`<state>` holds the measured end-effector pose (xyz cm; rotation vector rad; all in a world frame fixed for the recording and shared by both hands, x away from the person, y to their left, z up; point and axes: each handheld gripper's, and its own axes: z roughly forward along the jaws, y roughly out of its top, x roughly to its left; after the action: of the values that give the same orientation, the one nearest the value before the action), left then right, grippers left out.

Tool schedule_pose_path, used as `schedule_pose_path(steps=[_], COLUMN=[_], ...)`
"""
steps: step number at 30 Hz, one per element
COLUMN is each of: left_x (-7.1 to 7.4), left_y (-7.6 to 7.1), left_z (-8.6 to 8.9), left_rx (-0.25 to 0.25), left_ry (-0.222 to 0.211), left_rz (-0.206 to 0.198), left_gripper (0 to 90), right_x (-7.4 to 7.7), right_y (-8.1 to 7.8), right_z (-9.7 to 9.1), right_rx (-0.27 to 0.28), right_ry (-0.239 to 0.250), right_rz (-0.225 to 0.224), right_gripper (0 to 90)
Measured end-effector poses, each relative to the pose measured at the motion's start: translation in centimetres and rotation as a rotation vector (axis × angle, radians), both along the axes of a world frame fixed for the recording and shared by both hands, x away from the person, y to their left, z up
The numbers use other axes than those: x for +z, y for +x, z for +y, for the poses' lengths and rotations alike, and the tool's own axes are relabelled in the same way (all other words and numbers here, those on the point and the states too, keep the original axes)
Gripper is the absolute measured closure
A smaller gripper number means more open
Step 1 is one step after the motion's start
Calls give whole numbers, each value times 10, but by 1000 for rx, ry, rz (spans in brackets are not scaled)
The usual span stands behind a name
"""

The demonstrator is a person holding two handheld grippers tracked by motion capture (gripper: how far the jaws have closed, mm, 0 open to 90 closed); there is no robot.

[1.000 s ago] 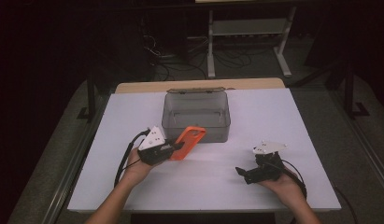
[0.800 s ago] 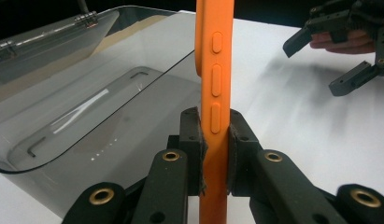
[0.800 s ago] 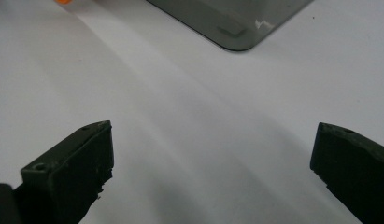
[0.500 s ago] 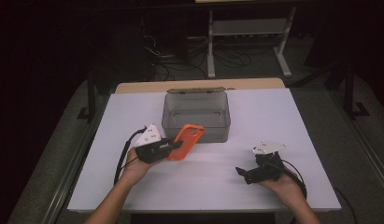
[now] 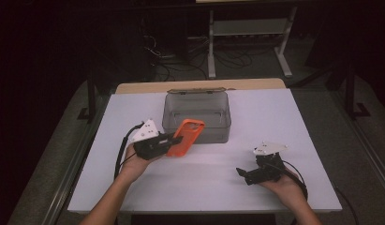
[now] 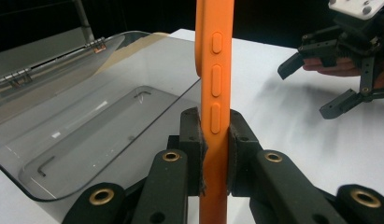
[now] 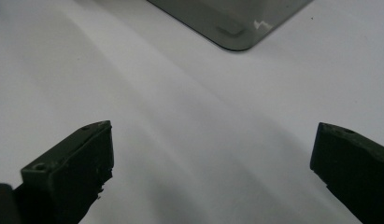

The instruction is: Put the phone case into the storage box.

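An orange phone case point(image 5: 186, 136) stands on edge, pinched between the pads of my left gripper point(image 5: 177, 139), just in front of a clear grey box point(image 5: 213, 133) at the table's middle. In the left gripper view the case point(image 6: 214, 70) rises straight up between the jaws of the left gripper point(image 6: 214, 140), its side buttons facing me, and the box point(image 6: 87, 135) lies open and bare to the left. My right gripper point(image 5: 244, 174) rests open near the front right. Only white tabletop lies between the wide-apart jaws of the right gripper point(image 7: 213, 158).
The box's lid point(image 5: 196, 90) is folded back behind it. The white table point(image 5: 274, 117) has bare room on both sides of the box. A corner of the box point(image 7: 227, 23) lies ahead of the right gripper. The right gripper point(image 6: 320, 88) is seen across the table.
The left gripper has shifted slightly up and left with the orange case, which now stands a little steeper. The right hand has stayed still.
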<state>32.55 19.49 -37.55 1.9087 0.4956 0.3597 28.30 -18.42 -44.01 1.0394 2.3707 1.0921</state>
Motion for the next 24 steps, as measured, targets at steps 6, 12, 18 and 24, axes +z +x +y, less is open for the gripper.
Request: schedule_pose_path(steps=[6, 12, 18, 24], left_x=[6, 15, 23, 29], left_y=[3, 7, 11, 17], left_z=[4, 6, 7, 9], left_rx=[-6, -9, -10, -5], left_ry=[-23, -40, -42, -48], left_rz=[15, 26, 28, 40], left_gripper=[798, 798, 798, 798], right_x=[0, 0, -1, -1], right_y=[1, 1, 1, 1], right_z=[0, 0, 0, 0], right_rx=[1, 1, 3, 3], right_ry=[-4, -4, -5, -6], right_rz=[-1, -2, -1, 1], right_gripper=[0, 0, 0, 0])
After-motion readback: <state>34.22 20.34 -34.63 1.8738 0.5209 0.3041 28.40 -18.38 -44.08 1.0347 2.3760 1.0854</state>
